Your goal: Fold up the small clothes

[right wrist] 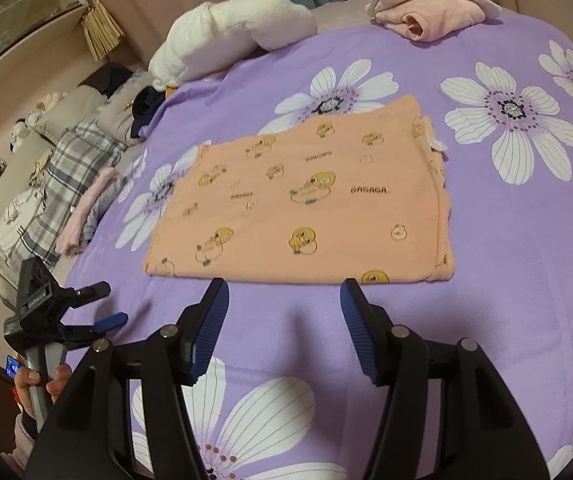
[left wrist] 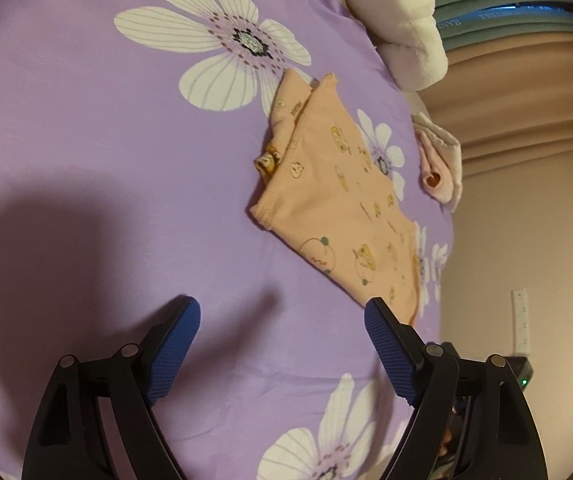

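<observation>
An orange garment with yellow duck prints (right wrist: 306, 200) lies flat on the purple flowered bedspread (right wrist: 486, 280), folded into a rough rectangle. It also shows in the left wrist view (left wrist: 346, 208), up and to the right. My right gripper (right wrist: 284, 292) is open and empty, just short of the garment's near edge. My left gripper (left wrist: 282, 312) is open and empty over bare bedspread (left wrist: 86, 160), its right finger close to a corner of the garment. The left gripper also shows in the right wrist view (right wrist: 106, 304), held by a hand at the bed's left edge.
A folded pink and cream garment (right wrist: 430, 12) lies at the far edge of the bed. A white plush blanket (right wrist: 230, 28) lies at the back left. A plaid cloth (right wrist: 70, 168) and a pile of small clothes (right wrist: 86, 208) lie off the bed's left side.
</observation>
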{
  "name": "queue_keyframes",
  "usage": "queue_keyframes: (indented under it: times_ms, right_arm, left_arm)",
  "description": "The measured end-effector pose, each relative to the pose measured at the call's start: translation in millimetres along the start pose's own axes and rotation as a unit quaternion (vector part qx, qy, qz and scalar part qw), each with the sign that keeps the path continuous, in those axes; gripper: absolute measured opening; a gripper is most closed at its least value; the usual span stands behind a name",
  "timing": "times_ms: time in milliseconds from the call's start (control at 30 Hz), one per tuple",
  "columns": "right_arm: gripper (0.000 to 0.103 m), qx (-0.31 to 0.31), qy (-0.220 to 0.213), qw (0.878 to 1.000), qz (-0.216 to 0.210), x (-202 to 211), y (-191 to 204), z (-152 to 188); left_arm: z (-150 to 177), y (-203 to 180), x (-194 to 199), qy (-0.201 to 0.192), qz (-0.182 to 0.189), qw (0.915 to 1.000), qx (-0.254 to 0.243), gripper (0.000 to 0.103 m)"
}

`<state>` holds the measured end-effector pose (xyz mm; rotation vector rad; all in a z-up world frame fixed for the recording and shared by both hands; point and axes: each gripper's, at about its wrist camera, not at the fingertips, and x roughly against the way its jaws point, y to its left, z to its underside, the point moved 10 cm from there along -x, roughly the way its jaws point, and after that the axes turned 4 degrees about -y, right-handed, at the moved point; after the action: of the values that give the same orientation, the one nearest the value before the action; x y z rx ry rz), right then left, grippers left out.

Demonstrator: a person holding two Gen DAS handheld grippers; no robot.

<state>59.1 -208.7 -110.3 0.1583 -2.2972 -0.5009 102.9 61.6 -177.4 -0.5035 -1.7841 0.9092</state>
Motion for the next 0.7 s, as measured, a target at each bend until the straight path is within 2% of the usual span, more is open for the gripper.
queue_keyframes:
  times_ms: [200,700]
  right_arm:
    - [0.064,-0.028,-0.017,0.999,-0.034,3,1,-13]
    - [0.064,-0.034,-0.009,0.999,-0.029,-13,-11,-17]
  left_arm:
    - [-6,-2,-10,0.010,0.000,1.0000,-0.002,0.083]
    - [-35,-11,-37,0.022,0.037,0.9990,0.011,0.083]
